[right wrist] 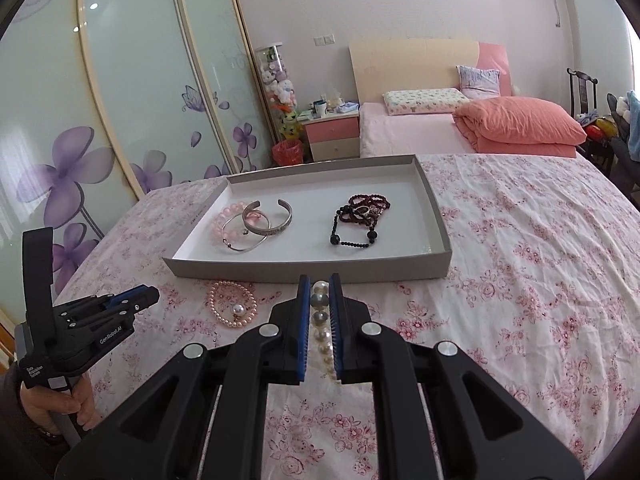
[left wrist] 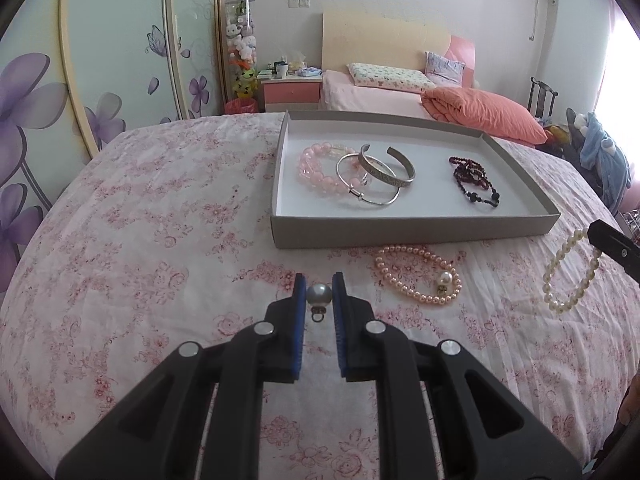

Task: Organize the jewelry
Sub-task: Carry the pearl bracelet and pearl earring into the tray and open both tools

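On the bed w/ the pink floral cover [left wrist: 132, 216], near its front edge, we see our left gripper [left wrist: 319, 292] pinching a single grey pearl pendant w/ a small metal ring [left wrist: 319, 295] between its blue pads. Our right gripper [right wrist: 320, 300] is pressed onto a cream-white pearl bracelet [right wrist: 322, 330], beads lined up between the fingers; in the left wrist view that bracelet hangs as a loop off the gripper tip toward the bed's right side. The shallow grey cardboard tray [left wrist: 416, 232] sits further back, approx mid-bed. Inside it, left part: a pink bead bracelet [left wrist: 316, 168], a thin silver bangle [left wrist: 366, 196] and a wide engraved silver cuff [left wrist: 386, 166], overlapping. Right part: a tangle of dark red and black bead strands [left wrist: 476, 178]. Just beside the tray's front wall, on the cover, lies a coiled pink pearl strand w/ one large white pearl [left wrist: 418, 278].
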Tool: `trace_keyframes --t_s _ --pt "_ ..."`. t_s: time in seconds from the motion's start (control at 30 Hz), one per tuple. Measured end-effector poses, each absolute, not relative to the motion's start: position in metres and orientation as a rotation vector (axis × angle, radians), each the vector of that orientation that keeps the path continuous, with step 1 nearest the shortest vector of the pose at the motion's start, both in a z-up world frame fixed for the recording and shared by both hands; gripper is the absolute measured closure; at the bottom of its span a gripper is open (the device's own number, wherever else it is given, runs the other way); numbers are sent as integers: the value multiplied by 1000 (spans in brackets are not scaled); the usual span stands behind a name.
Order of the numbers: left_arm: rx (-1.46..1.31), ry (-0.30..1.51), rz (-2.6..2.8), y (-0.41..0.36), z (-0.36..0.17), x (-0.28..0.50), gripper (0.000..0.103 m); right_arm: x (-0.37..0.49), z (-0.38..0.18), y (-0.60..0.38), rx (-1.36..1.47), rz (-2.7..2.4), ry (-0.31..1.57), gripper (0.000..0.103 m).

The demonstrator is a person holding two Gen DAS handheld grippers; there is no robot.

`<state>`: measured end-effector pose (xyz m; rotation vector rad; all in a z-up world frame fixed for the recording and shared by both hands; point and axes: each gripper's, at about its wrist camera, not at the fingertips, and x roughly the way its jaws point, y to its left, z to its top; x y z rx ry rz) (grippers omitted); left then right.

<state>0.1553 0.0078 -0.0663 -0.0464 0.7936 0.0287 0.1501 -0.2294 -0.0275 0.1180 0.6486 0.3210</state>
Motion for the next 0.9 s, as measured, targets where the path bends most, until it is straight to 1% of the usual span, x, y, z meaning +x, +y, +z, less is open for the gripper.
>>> trace_keyframes --t_s 0.5,0.9 --pt "-29 697 26 -1 -40 147 89 142 -11 -222 100 339 580 93" --pt "-2 617 18 -13 -16 161 89 156 16 -212 81 343 492 93"
